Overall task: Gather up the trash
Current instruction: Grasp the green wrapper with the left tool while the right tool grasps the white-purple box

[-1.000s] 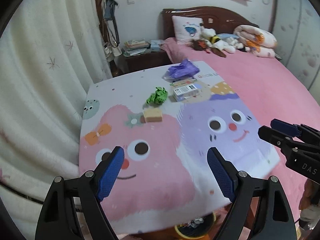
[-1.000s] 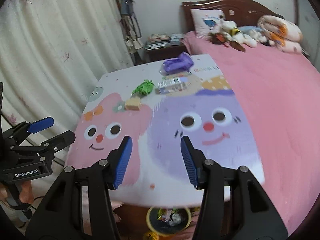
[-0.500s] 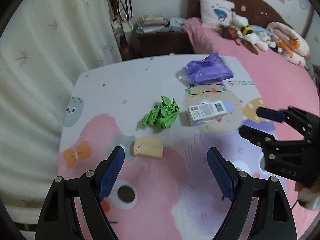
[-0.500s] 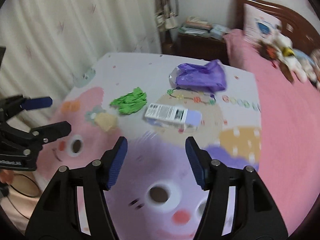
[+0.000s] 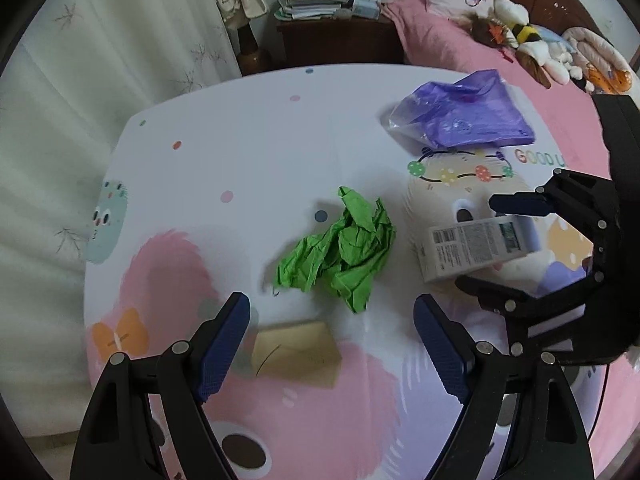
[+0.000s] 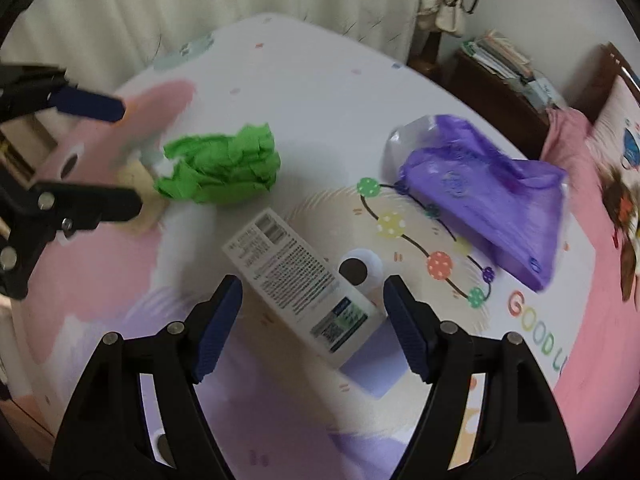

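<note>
A: How far along do we reckon we are?

B: Barely begun, we'd say. All four bits of trash lie loose on the cartoon-print table (image 5: 240, 152), and we see no bin in either view, so we cannot tell where they are meant to go.

A: What do we have in front of us?

B: In the left wrist view, the crumpled green paper (image 5: 340, 248) sits at the frame's centre. The tan paper scrap (image 5: 296, 350) lies below it, between the fingers of our left gripper (image 5: 332, 344). The white carton (image 5: 478, 246) is at centre right, and the purple plastic bag (image 5: 464, 114) at upper right.

A: And the jaws?

B: Both pairs stand wide apart, holding nothing. Our right gripper (image 6: 312, 328) hangs with its fingers on either side of the carton's near end in the lower middle of its own view, though we can't tell whether it is down at the carton's level.

A: So what's left?

B: Everything, as far as we can judge. The carton looks like the right hand's first pick and the tan scrap the left's, with the green paper and the bag to follow.
</note>
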### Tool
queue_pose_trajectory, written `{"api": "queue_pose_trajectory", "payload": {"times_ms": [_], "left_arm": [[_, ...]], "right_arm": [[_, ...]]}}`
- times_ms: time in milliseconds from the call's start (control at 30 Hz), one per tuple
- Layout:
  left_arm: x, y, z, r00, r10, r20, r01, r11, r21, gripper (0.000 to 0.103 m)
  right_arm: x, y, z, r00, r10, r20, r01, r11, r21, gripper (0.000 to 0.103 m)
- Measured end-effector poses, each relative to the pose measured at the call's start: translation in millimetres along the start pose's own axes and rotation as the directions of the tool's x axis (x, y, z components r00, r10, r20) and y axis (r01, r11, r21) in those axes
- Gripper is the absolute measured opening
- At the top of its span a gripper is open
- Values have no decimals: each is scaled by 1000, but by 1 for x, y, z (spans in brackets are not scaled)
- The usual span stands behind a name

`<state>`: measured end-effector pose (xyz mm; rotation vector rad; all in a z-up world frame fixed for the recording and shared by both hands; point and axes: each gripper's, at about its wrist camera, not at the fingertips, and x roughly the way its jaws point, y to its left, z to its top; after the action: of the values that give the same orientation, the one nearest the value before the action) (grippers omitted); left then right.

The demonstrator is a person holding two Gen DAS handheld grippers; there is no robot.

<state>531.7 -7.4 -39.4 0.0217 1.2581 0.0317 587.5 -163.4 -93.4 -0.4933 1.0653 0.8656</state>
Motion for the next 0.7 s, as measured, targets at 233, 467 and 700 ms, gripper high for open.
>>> {"api": "queue_pose_trajectory", "payload": {"times_ms": [233,467,700], "left_arm": [[35,-8,19,999,-4,-34,4,1000,10,85],[65,-18,37,997,-16,-71,17,1000,17,74],[78,-23,43,998,19,-66,-17,999,28,37]], "right_arm": [[17,-15,-5,998,66,-18,-64,994,90,42],[11,-30,-18,996,87,22,-89,968,236,33],[2,-29,-27,996,79,48,-90,952,293,32]]}}
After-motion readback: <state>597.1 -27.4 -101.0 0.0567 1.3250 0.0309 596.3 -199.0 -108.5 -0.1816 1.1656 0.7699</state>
